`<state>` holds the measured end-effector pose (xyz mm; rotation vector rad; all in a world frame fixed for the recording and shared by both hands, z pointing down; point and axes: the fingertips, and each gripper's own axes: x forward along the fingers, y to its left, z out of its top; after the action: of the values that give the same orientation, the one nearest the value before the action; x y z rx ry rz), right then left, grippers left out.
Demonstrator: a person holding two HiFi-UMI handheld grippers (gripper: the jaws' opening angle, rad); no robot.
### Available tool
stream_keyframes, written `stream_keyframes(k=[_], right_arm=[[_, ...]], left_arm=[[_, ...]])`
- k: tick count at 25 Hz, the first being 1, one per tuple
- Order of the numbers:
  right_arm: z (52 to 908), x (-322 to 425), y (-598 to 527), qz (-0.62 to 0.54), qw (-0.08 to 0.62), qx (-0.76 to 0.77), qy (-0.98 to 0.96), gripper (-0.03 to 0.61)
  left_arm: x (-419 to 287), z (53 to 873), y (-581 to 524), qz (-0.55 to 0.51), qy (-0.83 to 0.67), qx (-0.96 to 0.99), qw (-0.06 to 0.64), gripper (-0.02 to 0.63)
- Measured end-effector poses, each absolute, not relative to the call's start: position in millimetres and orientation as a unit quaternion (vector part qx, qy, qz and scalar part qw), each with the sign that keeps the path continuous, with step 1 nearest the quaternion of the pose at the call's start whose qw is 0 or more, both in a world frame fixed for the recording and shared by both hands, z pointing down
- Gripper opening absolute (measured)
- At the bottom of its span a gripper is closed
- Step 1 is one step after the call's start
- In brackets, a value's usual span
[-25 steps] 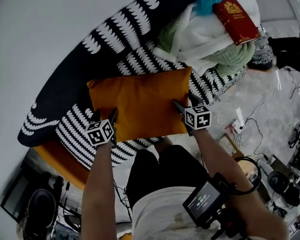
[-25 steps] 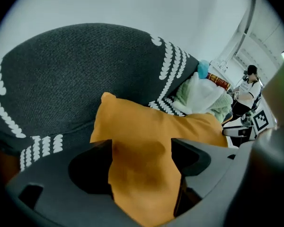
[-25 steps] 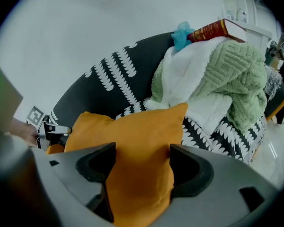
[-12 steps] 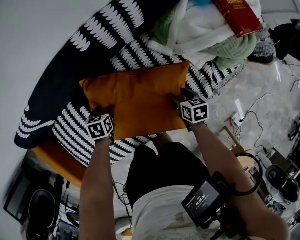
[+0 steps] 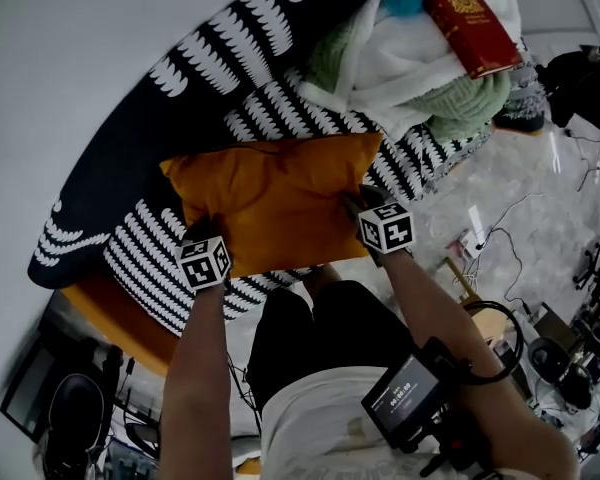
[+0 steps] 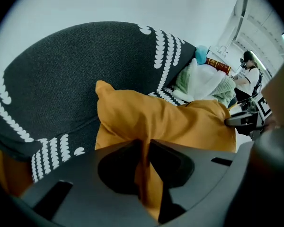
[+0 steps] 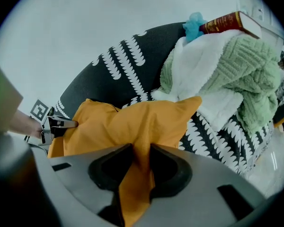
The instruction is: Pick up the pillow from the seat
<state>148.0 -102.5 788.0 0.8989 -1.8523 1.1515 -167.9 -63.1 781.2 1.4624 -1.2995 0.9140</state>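
An orange pillow (image 5: 270,203) lies on the black seat with white markings (image 5: 160,138). My left gripper (image 5: 202,232) is at the pillow's near left corner and my right gripper (image 5: 361,201) is at its right edge. In the left gripper view, the closing jaws of the left gripper (image 6: 145,148) pinch a fold of the pillow (image 6: 170,122). The right gripper view shows the same: the right gripper (image 7: 142,155) is closing, with a fold of the pillow (image 7: 132,119) squeezed between its jaws. The pillow's underside is hidden.
A heap of white and green blankets (image 5: 420,58) with a red book (image 5: 475,23) on top fills the seat's right end, touching the pillow's far corner. Cables and gear litter the floor (image 5: 520,228) to the right. The person's legs (image 5: 320,338) stand close to the seat's orange base (image 5: 110,313).
Both grippers have moved in onto the pillow's edges and their jaws have closed from wide open to pinching the fabric. The pillow has bunched slightly between them.
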Motion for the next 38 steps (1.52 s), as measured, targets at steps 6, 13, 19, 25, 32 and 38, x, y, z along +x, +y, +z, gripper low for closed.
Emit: stream_keyframes(k=[6, 13, 19, 25, 32, 38], right_arm=[[776.8, 150.5, -95.2, 0.45, 0.381, 0.344, -0.731, 0.089], [756.2, 151.8, -77.6, 0.432, 0.385, 0.334, -0.744, 0.065], [741.4, 144.3, -63.7, 0.411, 0.388, 0.319, -0.761, 0.057], [724.7, 138.6, -54.3, 0.383, 0.406, 0.297, -0.775, 0.048], [708.7, 115.5, -56.0, 0.35, 0.408, 0.262, -0.801, 0.038], [683.2, 95.1, -37.9, 0.324, 0.409, 0.252, -0.815, 0.034]], left_arm=[[-166.7, 762.7, -53.5, 0.37, -0.545, 0.596, 0.459, 0.05], [-166.9, 741.3, -25.6, 0.356, -0.552, 0.595, 0.463, 0.034], [-172.5, 726.3, 6.3, 0.342, -0.555, 0.592, 0.473, 0.029], [-174.6, 711.3, 45.1, 0.322, -0.567, 0.579, 0.489, 0.026], [-185.9, 692.4, 70.9, 0.298, -0.59, 0.563, 0.496, 0.021], [-201.2, 672.8, 99.9, 0.28, -0.608, 0.563, 0.485, 0.02]])
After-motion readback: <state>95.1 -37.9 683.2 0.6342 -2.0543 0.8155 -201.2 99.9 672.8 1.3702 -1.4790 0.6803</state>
